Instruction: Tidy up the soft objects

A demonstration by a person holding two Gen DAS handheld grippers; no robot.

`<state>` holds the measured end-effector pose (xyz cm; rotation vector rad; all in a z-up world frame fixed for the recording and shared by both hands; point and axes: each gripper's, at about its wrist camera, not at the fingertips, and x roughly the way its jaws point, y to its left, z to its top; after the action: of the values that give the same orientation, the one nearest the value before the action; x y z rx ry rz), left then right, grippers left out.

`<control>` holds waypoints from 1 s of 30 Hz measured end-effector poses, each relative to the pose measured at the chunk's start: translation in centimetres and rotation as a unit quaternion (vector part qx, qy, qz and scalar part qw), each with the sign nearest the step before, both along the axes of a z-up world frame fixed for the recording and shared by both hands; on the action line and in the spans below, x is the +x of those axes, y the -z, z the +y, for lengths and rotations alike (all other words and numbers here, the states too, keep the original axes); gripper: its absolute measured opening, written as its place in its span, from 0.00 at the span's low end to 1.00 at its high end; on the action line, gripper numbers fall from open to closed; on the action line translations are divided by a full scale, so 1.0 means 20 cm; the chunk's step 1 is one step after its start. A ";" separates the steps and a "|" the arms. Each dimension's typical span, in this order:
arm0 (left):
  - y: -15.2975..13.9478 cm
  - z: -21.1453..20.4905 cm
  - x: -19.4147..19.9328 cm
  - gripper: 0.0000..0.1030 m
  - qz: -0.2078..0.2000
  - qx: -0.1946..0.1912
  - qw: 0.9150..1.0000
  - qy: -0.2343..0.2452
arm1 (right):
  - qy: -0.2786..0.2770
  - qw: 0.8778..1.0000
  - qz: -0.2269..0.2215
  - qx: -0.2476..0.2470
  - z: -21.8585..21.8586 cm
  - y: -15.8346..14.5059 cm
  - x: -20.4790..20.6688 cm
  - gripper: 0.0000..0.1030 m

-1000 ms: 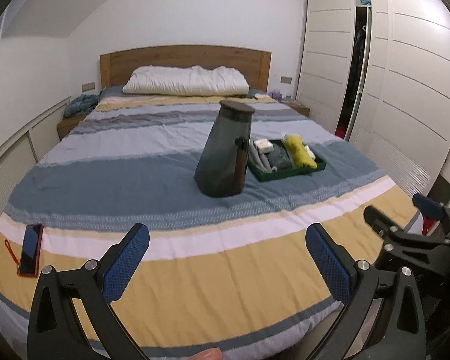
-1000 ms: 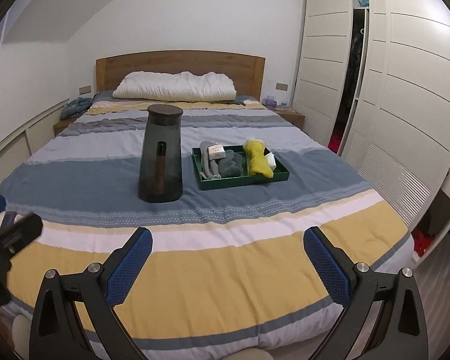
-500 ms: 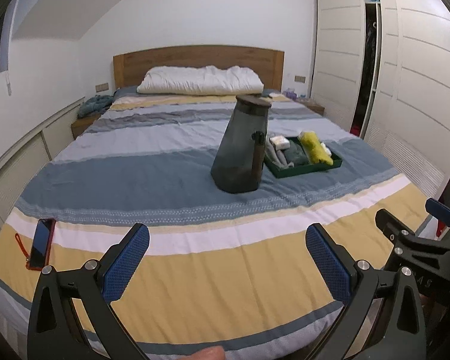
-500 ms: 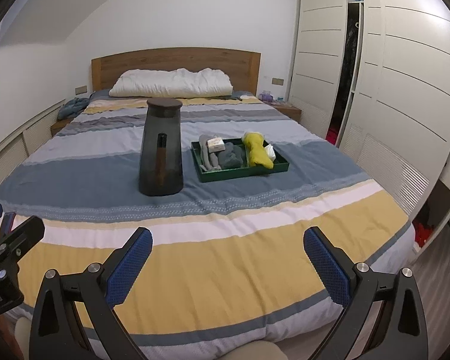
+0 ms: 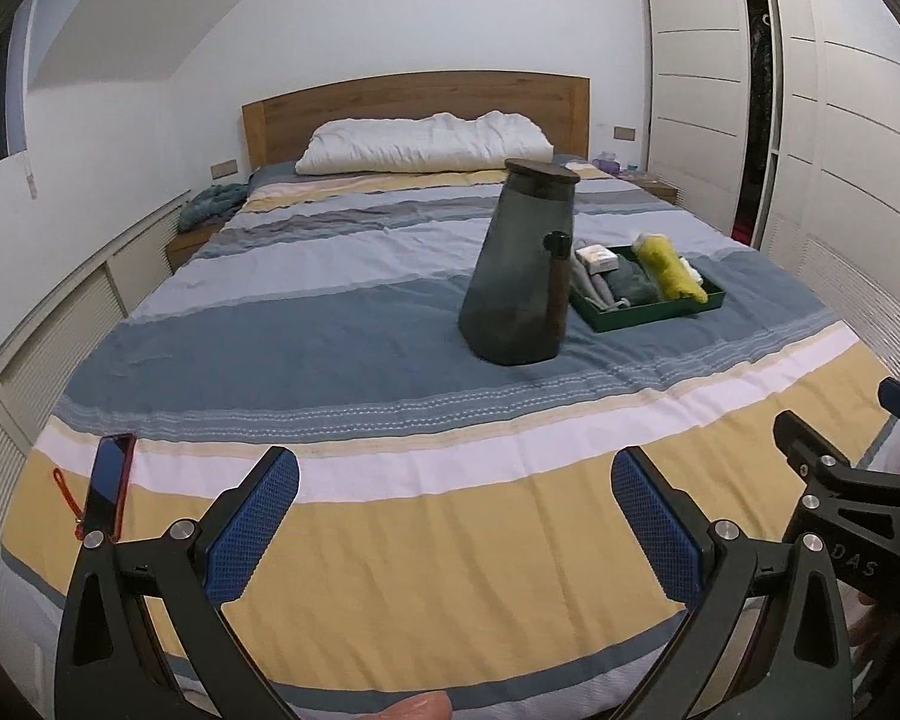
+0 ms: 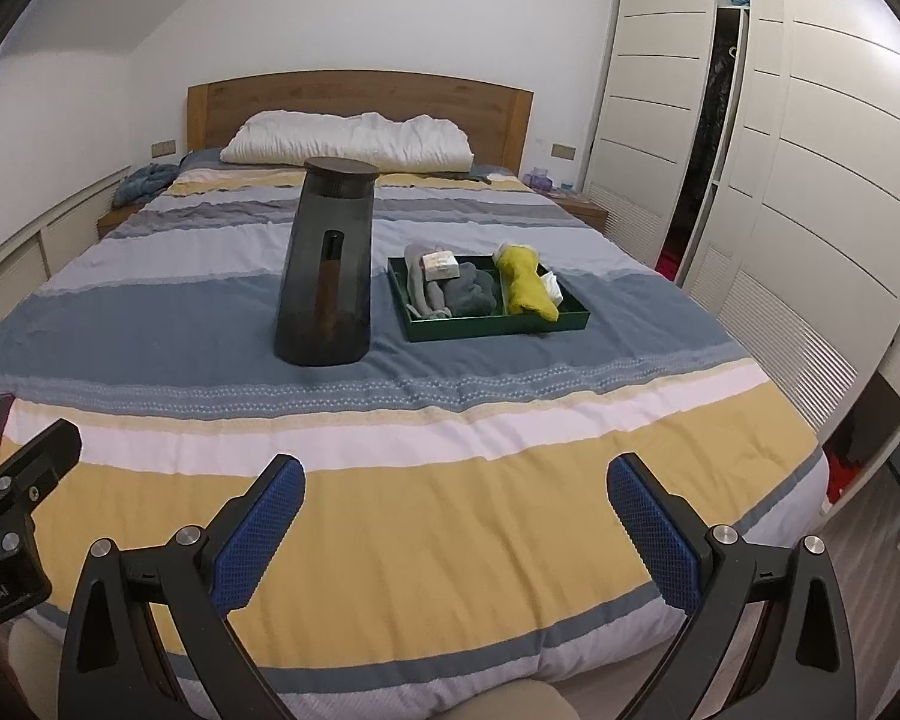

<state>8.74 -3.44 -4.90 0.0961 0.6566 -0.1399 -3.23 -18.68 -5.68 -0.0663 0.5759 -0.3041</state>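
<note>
A dark green tray (image 6: 492, 327) (image 5: 654, 318) sits mid-bed, holding a yellow-green rolled cloth (image 6: 525, 291) (image 5: 672, 273), grey socks (image 6: 471, 294) (image 5: 630, 285), a light grey cloth (image 6: 420, 282) and a small white box (image 6: 441, 264) (image 5: 597, 258). A tall dark grey container (image 6: 327, 264) (image 5: 525, 267) with a dark lid stands left of the tray. My left gripper (image 5: 453, 516) and right gripper (image 6: 453, 516) are both open and empty, over the foot of the bed, far short of the tray.
The bed has a striped blue, white and yellow cover (image 6: 450, 498) and a white pillow (image 6: 348, 141) at the wooden headboard. A red-cased phone (image 5: 111, 483) lies at the bed's left edge. White wardrobes (image 6: 810, 120) line the right wall.
Both grippers have drifted slightly over the foot of the bed and the left view has turned a little left. Both stay open. Nothing on the bed has moved.
</note>
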 end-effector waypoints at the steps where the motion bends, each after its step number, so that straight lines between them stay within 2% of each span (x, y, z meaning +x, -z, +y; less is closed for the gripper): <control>1: 0.00 0.01 0.00 0.99 0.001 0.000 1.000 -0.001 | 0.000 1.000 0.000 -0.001 0.00 0.01 0.01 1.00; 10: 0.02 0.04 0.01 0.99 0.006 0.001 1.000 -0.006 | 0.009 1.000 -0.001 0.002 -0.03 0.04 0.01 1.00; 19: 0.04 0.07 -0.06 0.99 0.010 0.003 1.000 0.003 | 0.018 1.000 -0.002 -0.002 -0.06 0.06 -0.09 1.00; 30: -0.02 0.18 -0.15 0.99 -0.012 0.004 1.000 -0.020 | 0.022 0.999 -0.027 0.001 -0.08 0.02 -0.21 1.00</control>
<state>5.73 0.25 -4.50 0.0926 0.6339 -0.0977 -7.46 -20.21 -6.10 -0.0439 0.5242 -0.3465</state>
